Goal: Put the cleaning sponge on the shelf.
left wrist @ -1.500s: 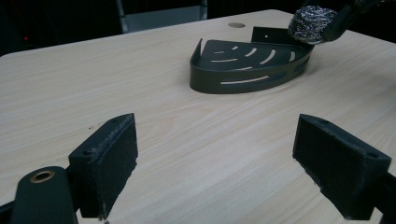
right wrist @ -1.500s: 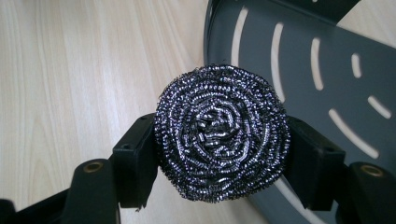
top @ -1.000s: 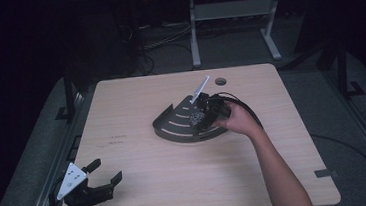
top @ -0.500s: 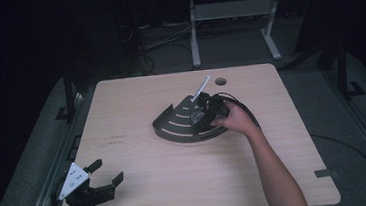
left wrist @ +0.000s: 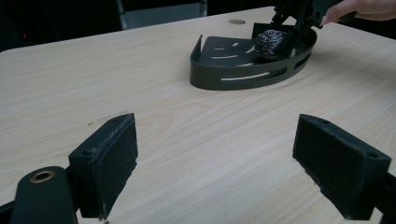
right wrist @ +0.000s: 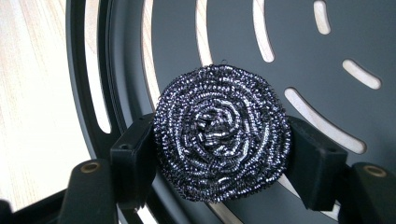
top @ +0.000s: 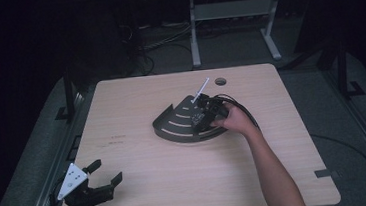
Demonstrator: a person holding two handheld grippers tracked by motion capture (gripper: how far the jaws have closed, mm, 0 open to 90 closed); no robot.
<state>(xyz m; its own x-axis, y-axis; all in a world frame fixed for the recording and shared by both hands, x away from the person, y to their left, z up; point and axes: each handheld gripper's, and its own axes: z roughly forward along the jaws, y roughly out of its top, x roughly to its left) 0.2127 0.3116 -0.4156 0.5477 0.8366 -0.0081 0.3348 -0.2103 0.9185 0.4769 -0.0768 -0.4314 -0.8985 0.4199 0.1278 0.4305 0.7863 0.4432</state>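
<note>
Dark room, grey floor [top: 354, 133], metal stand [top: 233, 13]

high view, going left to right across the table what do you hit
left gripper at the near left corner → dark slotted tray → right gripper over the tray, shut on the steel wool scourer → the person's right hand

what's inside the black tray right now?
A steel wool scourer, clamped by the right gripper over the black tray floor. The floor beneath the scourer is hidden.
</note>
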